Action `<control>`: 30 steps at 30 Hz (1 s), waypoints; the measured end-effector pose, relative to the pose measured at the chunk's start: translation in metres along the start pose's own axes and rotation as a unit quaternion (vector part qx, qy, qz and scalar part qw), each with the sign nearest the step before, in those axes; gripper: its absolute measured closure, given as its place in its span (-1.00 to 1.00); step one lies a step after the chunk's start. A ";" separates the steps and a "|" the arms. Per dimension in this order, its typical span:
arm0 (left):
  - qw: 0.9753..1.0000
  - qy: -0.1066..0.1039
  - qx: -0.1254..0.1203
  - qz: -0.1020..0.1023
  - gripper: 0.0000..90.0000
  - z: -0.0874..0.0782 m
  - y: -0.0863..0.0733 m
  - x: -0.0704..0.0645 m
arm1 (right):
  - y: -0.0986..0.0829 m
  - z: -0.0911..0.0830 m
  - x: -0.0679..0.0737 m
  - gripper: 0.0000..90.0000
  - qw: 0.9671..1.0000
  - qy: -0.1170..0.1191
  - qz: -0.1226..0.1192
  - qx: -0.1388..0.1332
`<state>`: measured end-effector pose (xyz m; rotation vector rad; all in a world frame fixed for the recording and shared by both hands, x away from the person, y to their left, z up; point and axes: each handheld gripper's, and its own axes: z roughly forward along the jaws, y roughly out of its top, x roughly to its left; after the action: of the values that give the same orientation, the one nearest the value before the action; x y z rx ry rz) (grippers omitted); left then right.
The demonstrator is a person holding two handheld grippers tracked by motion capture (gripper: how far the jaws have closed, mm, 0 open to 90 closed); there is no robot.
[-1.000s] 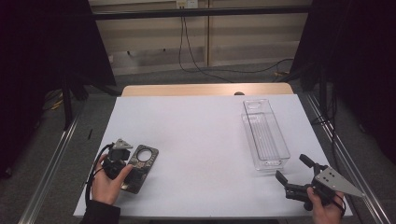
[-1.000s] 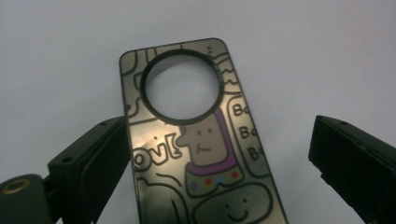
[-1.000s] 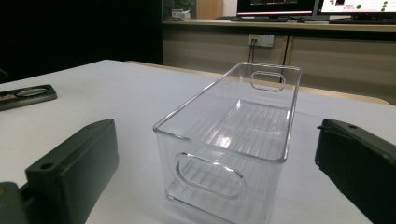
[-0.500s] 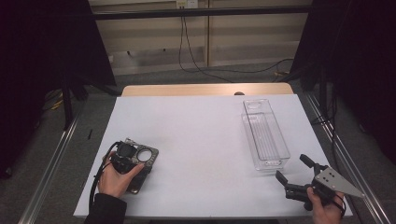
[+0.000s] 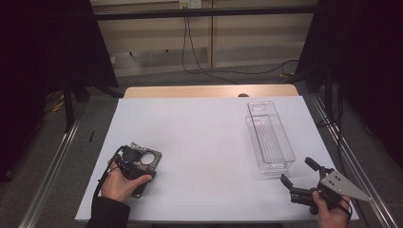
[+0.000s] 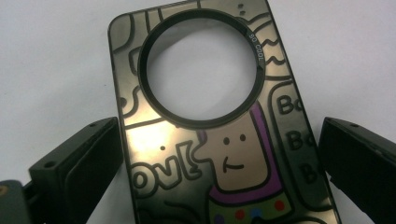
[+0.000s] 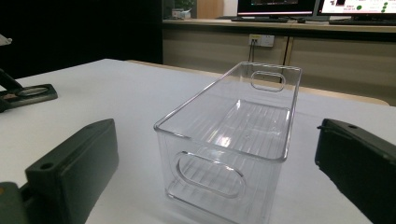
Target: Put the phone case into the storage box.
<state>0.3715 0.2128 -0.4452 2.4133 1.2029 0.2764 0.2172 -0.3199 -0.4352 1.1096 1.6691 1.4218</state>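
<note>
Flat dark phone case w/ round camera cutout and cartoon doodle print (image 6: 219,126) lies on white table (image 5: 204,142), near-left corner area. Left gripper (image 5: 129,164) sits over it, jaws apart, one either side of case, left jaw just beside its edge, right one w/ a gap. Right gripper (image 5: 297,178) at near-right, jaws apart, holding nothing, facing clear rectangular plastic bin w/ handle slots (image 7: 229,135), near it, not touching. Bin well apart from case.

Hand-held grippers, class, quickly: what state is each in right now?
Left hand-held gripper: open, jaws either side of the phone case, not clamped on it.
Right hand-held gripper: open, holding nothing, facing the clear bin.
</note>
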 end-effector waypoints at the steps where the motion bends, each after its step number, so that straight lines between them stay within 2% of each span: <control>1: 1.000 0.001 -0.003 0.000 -1.00 0.000 -0.001 0.000 | 0.000 0.000 0.000 -1.00 1.000 0.000 -0.001 0.000; 3: 1.000 0.000 0.002 -0.006 -1.00 0.000 0.000 0.000 | 0.000 0.000 0.000 -1.00 1.000 -0.001 0.001 0.000; 4: 1.000 0.001 0.009 -0.002 -1.00 0.000 0.002 0.000 | 0.000 0.000 0.000 -1.00 1.000 -0.001 0.001 0.000; 6: 1.000 0.001 0.007 -0.008 -0.98 -0.001 0.002 0.000 | 0.000 0.000 0.000 -1.00 1.000 0.000 -0.001 0.000; 8: 1.000 0.001 0.007 -0.005 -0.95 -0.001 0.002 0.000 | 0.000 0.000 0.000 -1.00 1.000 0.001 -0.001 -0.001; 9: 1.000 0.002 0.012 0.000 -0.93 -0.002 0.002 0.000 | 0.000 0.000 0.000 -1.00 1.000 0.001 -0.001 -0.001; 11: 1.000 0.002 0.015 -0.005 -0.86 -0.003 0.003 -0.001 | 0.000 0.000 0.000 -1.00 1.000 0.001 -0.002 0.000; 17: 1.000 0.004 0.022 -0.010 -0.82 -0.004 0.005 -0.002 | 0.000 0.000 0.000 -1.00 1.000 0.001 -0.002 0.000; 30: 0.999 0.006 0.017 -0.031 -0.74 -0.008 0.005 -0.002 | 0.000 0.000 -0.001 -1.00 1.000 -0.002 -0.001 0.002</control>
<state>0.3711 0.2107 -0.4362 2.4020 1.2954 0.2541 0.2174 -0.3204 -0.4354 1.1109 1.6704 1.4158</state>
